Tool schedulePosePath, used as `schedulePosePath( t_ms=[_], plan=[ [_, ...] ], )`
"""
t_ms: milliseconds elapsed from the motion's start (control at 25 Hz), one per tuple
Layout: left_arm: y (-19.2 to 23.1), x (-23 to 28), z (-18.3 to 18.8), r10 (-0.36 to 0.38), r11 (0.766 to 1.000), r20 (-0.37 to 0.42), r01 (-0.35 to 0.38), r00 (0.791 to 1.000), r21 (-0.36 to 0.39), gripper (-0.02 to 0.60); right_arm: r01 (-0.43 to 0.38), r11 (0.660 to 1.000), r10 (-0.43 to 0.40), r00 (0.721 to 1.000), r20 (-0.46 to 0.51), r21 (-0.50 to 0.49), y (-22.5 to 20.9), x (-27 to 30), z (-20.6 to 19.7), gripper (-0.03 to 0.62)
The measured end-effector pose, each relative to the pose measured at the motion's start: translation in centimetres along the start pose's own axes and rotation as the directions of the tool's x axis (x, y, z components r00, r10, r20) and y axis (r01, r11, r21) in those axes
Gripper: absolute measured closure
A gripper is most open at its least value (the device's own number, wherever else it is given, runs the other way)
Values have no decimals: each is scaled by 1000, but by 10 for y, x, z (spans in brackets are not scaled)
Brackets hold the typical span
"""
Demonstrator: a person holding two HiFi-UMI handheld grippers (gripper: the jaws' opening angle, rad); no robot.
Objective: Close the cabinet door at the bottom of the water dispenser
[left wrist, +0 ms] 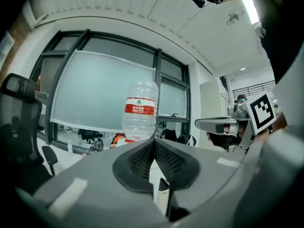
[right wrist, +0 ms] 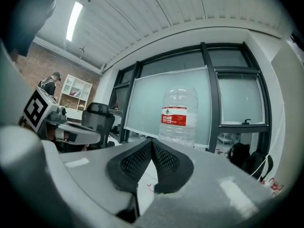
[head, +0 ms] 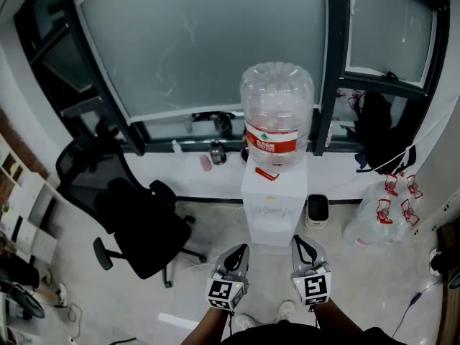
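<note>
The white water dispenser (head: 271,205) stands against the window wall with a large clear bottle (head: 277,112) on top. From above, its bottom cabinet door is hidden. My left gripper (head: 241,249) and right gripper (head: 301,240) hover side by side just in front of it, both pointing level at it, both shut and holding nothing. In the left gripper view the jaws (left wrist: 154,143) meet below the bottle (left wrist: 140,109), and the right gripper (left wrist: 224,124) shows at the right. In the right gripper view the jaws (right wrist: 152,143) are also together under the bottle (right wrist: 179,114).
A black office chair (head: 136,225) stands to the left of the dispenser. A small black bin (head: 317,210) sits just right of it, with empty clear bottles (head: 381,218) beyond. A dark bag (head: 375,128) and small items rest on the window sill (head: 180,165).
</note>
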State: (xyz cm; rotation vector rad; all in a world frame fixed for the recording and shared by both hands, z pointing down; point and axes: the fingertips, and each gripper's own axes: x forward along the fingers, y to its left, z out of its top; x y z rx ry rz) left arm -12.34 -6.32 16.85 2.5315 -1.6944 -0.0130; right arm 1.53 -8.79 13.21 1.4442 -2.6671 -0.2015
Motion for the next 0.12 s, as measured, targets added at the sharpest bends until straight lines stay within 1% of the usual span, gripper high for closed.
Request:
schedulePosePath(
  t_ms=[120],
  plan=[
    [1, -4, -1, 12, 1000, 5, -12, 1000, -17, 563, -13, 999, 12, 1000, 22, 36, 2, -4, 0, 591]
  ],
)
